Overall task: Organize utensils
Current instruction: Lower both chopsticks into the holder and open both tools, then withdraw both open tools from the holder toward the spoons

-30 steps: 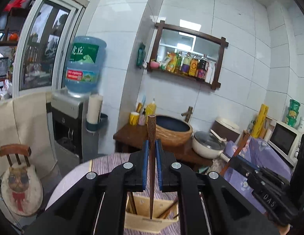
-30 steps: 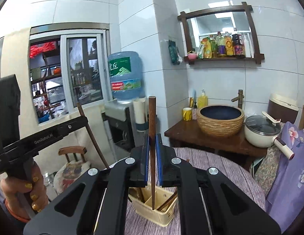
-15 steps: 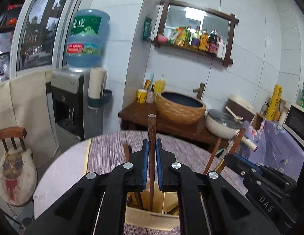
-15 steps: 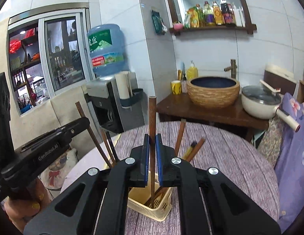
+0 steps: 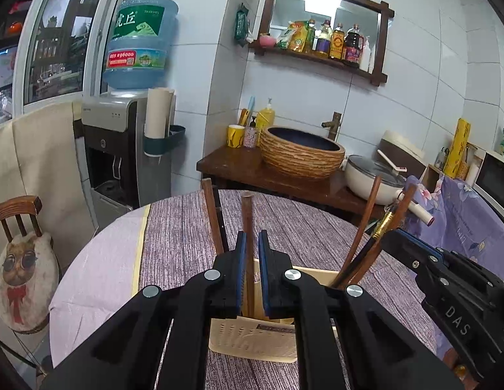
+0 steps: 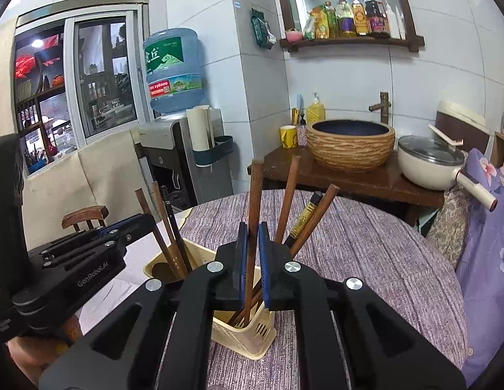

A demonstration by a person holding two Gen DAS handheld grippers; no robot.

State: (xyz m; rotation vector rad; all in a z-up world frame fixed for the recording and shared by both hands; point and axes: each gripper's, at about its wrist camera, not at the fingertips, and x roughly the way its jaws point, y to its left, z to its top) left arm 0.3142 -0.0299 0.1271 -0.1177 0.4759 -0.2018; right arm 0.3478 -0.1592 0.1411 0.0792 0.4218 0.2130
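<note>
A dark wooden chopstick (image 5: 248, 227) is seen standing between the blue pads of the left gripper (image 5: 250, 269), its lower end already inside the cream slotted utensil holder (image 5: 252, 341) on the purple-clothed round worktop (image 5: 187, 237). A second chopstick (image 6: 253, 214) is likewise stood between the pads of the right gripper (image 6: 251, 263), tip down in the same holder's right compartment, among other sticks leaning there. Both sets of jaws are opening, w/ a thin gap visible beside each stick, so neither appears firmly pinched.

Risk, as judged: the freed sticks may tip vs. the pads and be dragged out if the grippers are withdrawn too early, or the light holder may be nudged over.

Both grippers are held side by side, angled slightly downward over the holder; a hand (image 6: 24, 351) is glimpsed below the left one.
</note>
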